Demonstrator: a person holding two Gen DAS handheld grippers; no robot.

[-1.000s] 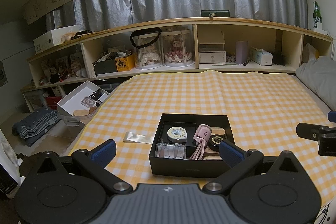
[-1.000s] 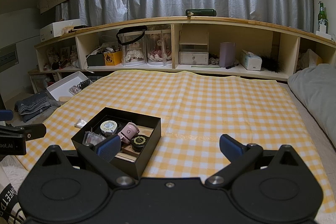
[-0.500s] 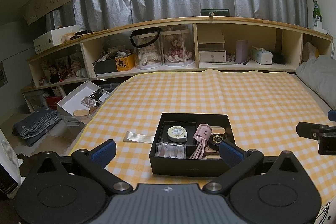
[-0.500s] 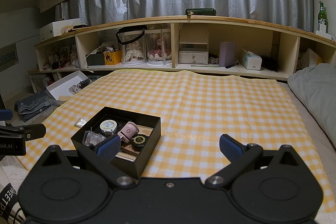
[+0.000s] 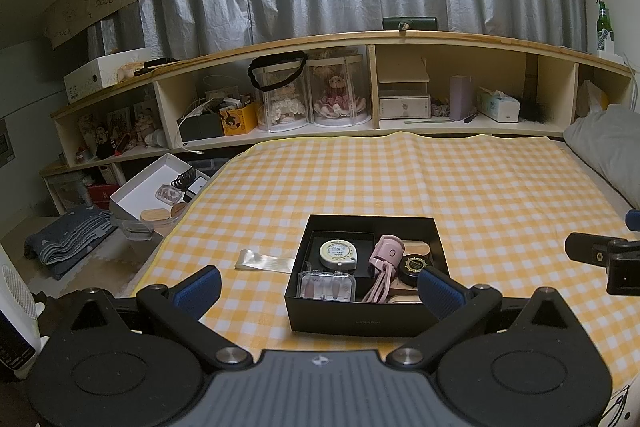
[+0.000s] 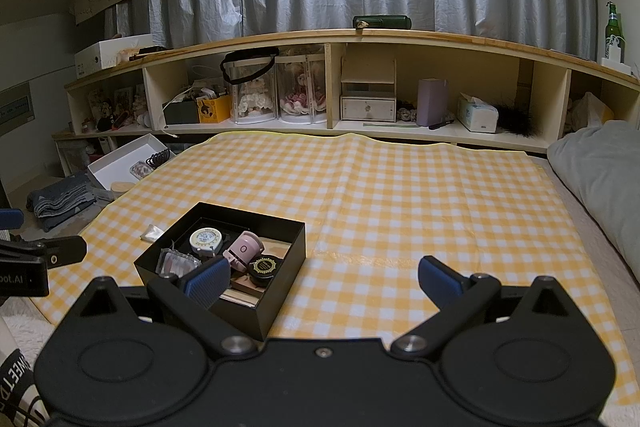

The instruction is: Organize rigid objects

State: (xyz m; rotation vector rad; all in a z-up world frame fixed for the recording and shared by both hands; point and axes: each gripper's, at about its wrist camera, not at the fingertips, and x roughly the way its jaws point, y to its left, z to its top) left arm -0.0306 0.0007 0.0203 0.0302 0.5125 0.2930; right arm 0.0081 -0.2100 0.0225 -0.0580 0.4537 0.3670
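Observation:
A black open box [image 5: 360,321] sits on the yellow checked cloth [image 5: 460,187], just ahead of my left gripper [image 5: 318,285], which is open and empty. In the box lie a round white tape measure [image 5: 338,253], a pink eyelash curler [image 5: 385,263], a black round jar [image 5: 415,266] and a clear plastic case [image 5: 328,286]. In the right wrist view the box [image 6: 256,311] is at the lower left. My right gripper [image 6: 324,279] is open and empty over bare cloth, to the right of the box.
A clear plastic wrapper [image 5: 264,262] lies left of the box. A white box [image 5: 148,187] with small items stands off the bed's left edge. Shelves [image 5: 372,87] line the far side. A grey pillow [image 6: 600,167] lies at the right.

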